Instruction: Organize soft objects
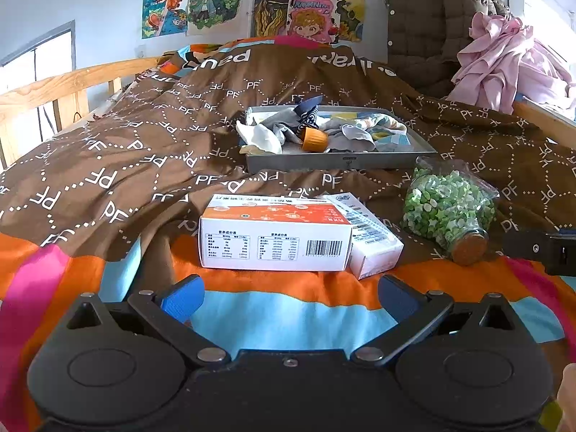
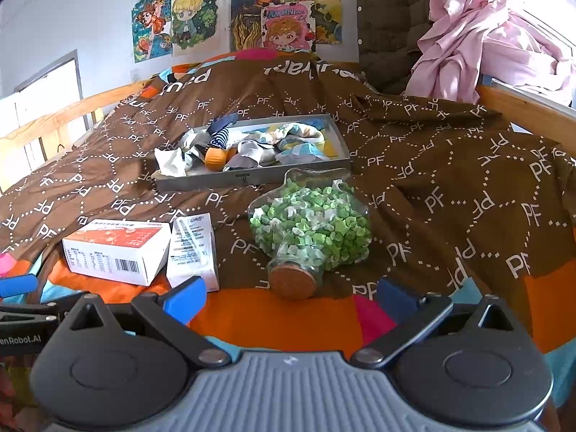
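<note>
A grey metal tray [image 1: 338, 161] [image 2: 252, 176] sits on the brown bedspread and holds a heap of socks and cloths [image 1: 284, 127] [image 2: 259, 145], with an orange cup [image 1: 315, 139] [image 2: 216, 157] among them. My left gripper [image 1: 288, 297] is open and empty, low over the striped blanket, just in front of an orange-and-white box [image 1: 275, 232]. My right gripper [image 2: 291, 302] is open and empty, just in front of a corked glass jar of green paper stars [image 2: 309, 234] [image 1: 448, 208] lying on its side.
A small white carton [image 1: 363, 237] [image 2: 192, 248] lies beside the orange-and-white box [image 2: 117, 248]. A wooden bed rail [image 1: 54, 86] runs along the left. A brown quilted jacket [image 1: 432, 28] and pink clothes [image 1: 504, 61] hang at the back right. Posters cover the wall.
</note>
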### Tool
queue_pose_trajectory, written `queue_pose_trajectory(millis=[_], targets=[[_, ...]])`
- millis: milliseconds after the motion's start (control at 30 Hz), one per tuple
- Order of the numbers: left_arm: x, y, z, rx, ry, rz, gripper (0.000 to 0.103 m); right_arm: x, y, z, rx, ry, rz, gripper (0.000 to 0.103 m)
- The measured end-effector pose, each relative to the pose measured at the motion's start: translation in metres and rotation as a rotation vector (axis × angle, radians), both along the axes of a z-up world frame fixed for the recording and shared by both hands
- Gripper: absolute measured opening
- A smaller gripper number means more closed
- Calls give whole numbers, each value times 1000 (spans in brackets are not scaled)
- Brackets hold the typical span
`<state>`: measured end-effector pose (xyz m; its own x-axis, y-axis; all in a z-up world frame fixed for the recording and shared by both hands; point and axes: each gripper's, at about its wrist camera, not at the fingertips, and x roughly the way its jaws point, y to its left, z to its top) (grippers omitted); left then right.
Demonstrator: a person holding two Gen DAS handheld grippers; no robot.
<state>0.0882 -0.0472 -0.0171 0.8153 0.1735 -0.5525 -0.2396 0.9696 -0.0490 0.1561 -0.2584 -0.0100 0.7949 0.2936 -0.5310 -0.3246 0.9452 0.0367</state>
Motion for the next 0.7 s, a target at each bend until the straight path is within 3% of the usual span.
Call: queue_pose_trajectory(millis=[700], targets=[[-3, 1, 1, 9, -4, 10, 102, 2, -2, -2, -1, 22, -8, 103]])
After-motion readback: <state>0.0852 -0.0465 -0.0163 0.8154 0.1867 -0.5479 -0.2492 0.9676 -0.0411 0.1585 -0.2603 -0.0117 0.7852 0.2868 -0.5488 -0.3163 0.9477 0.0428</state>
